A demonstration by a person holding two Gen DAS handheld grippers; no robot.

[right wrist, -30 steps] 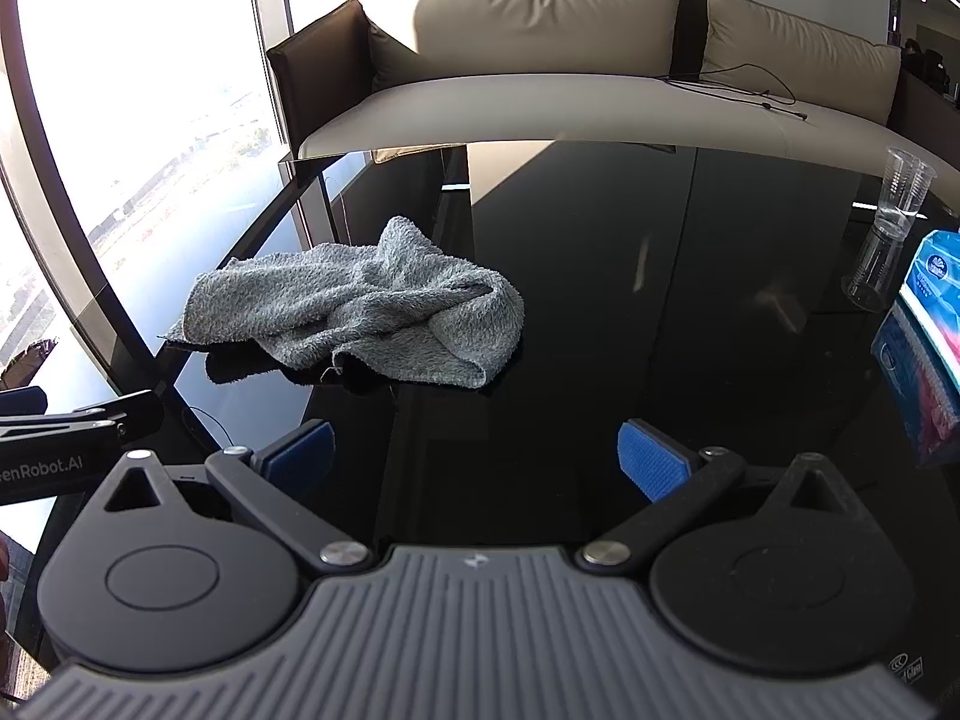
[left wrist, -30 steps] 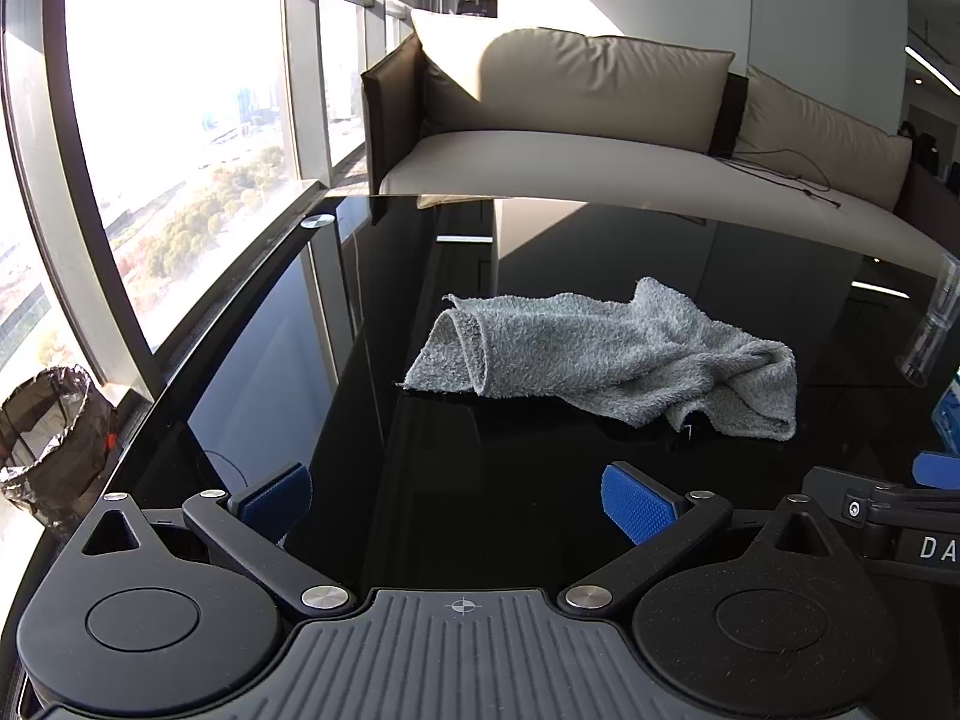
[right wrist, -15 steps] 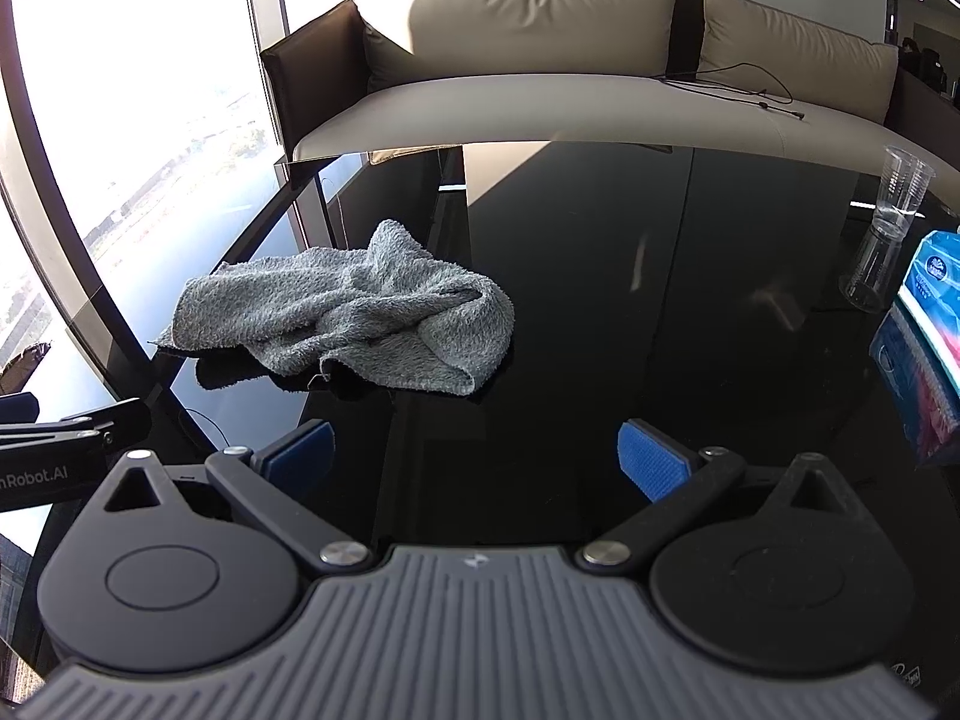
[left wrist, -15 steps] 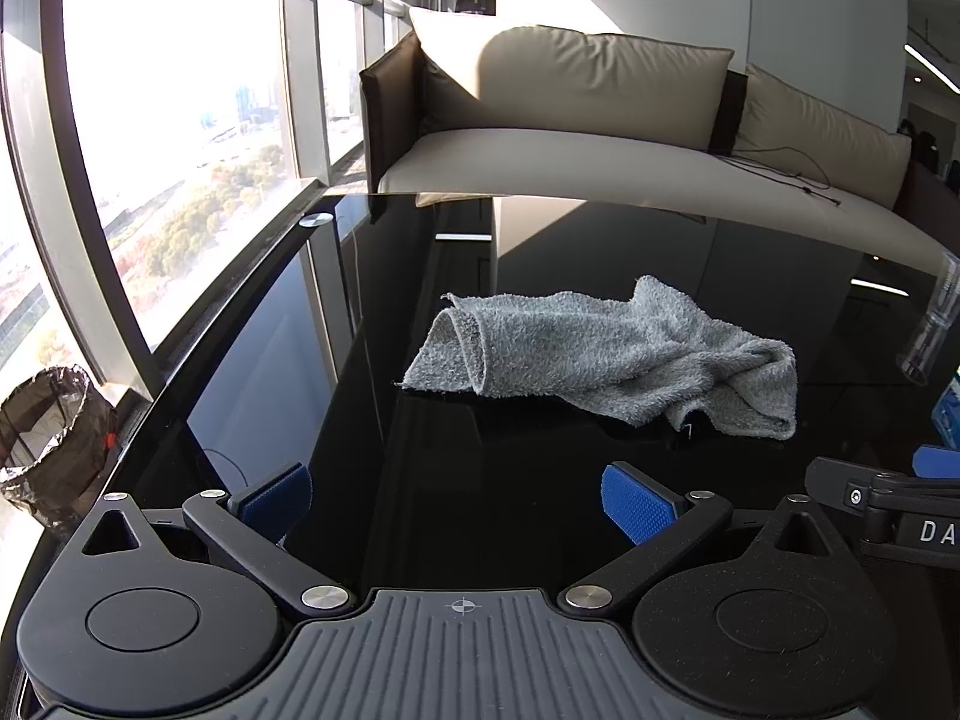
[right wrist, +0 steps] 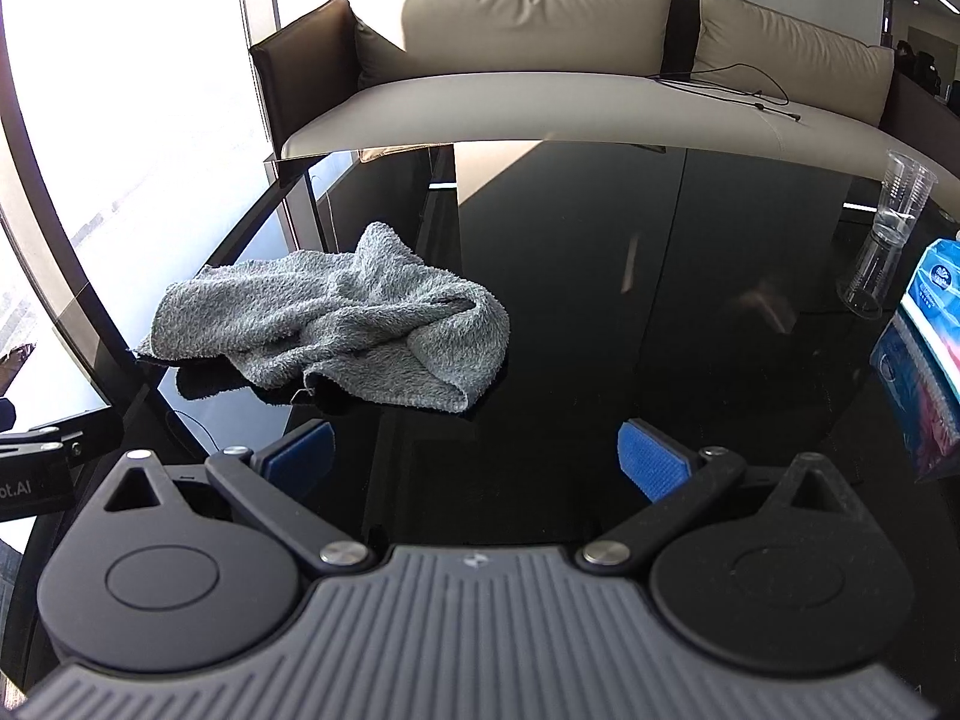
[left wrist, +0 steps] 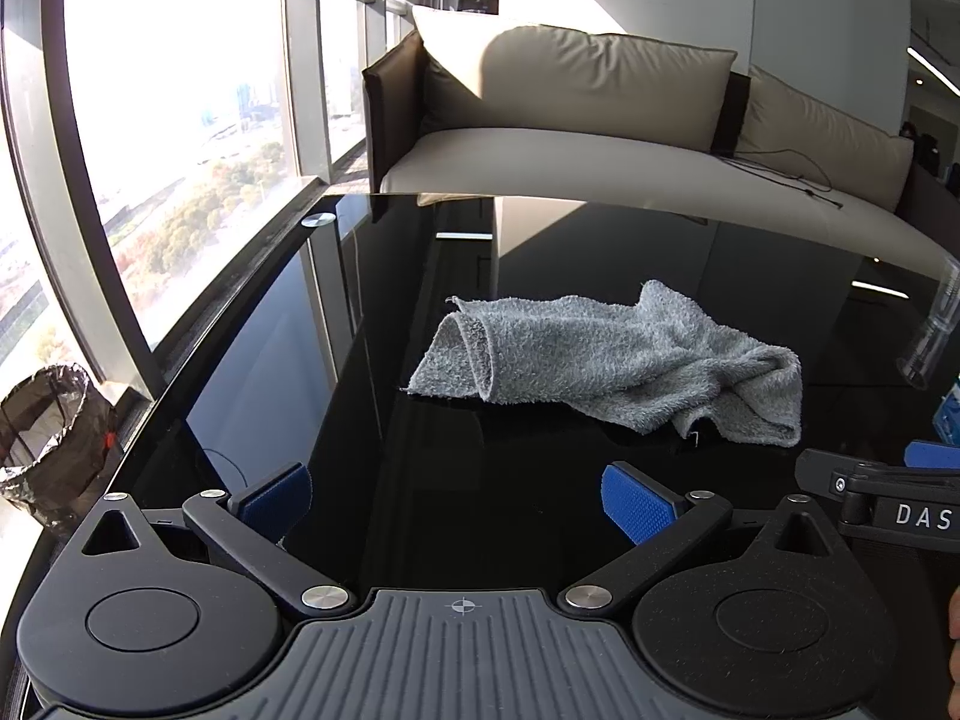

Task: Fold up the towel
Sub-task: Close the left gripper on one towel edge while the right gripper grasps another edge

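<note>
A grey terry towel (left wrist: 606, 360) lies crumpled on the black glass table (left wrist: 420, 480), ahead of my left gripper (left wrist: 456, 504) and slightly to its right. In the right wrist view the towel (right wrist: 348, 330) lies ahead and to the left of my right gripper (right wrist: 474, 456). Both grippers are open and empty, blue pads apart, hovering short of the towel. The right gripper's body shows at the right edge of the left wrist view (left wrist: 888, 498).
A beige sofa (right wrist: 540, 78) stands beyond the table's far edge. Clear plastic cups (right wrist: 888, 234) and a tissue pack (right wrist: 930, 348) sit at the right. Windows run along the left, with a bin (left wrist: 48, 432) on the floor below.
My right gripper has moved a little forward and right, so the towel sits further left in its view. The left gripper has barely moved. The towel lies as before.
</note>
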